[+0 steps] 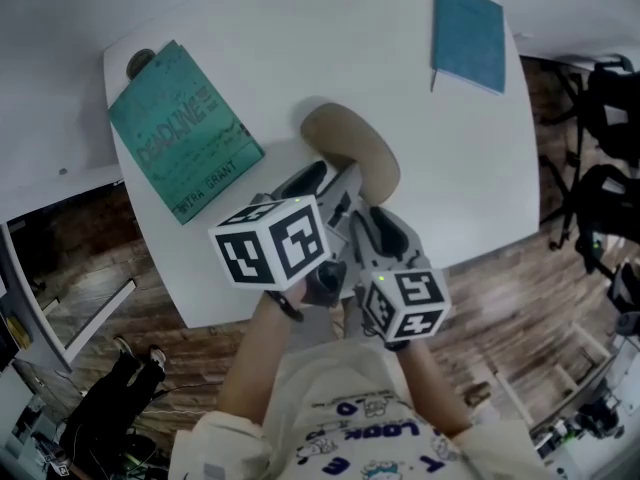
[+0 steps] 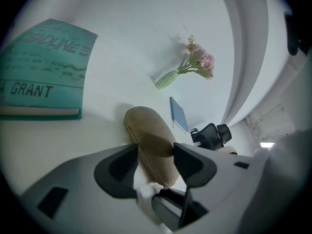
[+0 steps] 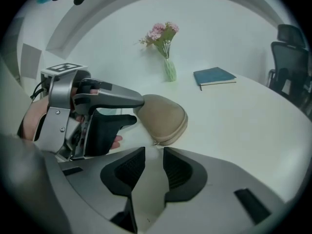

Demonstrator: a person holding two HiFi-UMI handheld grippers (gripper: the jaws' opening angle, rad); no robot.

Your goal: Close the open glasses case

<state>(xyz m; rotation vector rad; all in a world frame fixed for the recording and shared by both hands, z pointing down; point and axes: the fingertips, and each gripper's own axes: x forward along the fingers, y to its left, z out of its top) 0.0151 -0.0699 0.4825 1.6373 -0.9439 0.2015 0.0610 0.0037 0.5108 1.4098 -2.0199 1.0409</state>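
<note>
The glasses case (image 1: 352, 150), seemingly already zipped, lies mid-bench (image 1: 300, 48), at 12 o'clock of both grippers. The left gripper (image 2: 156, 152) is held with fingers parted astride its near end, probably as a guard. The right gripper (image 3: 154, 157) has its fingers parted and empty.

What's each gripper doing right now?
Left gripper: jaws straddle the glasses case; whether they press it cannot be told.
Right gripper: open, empty.

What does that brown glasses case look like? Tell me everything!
The glasses case is tan, oval and soft-looking, like fabric, with a zip seam round its edge and a small pull at one end. It looks closed and lies flat on the white table. The left gripper straddles its near end, jaws apart.
</note>
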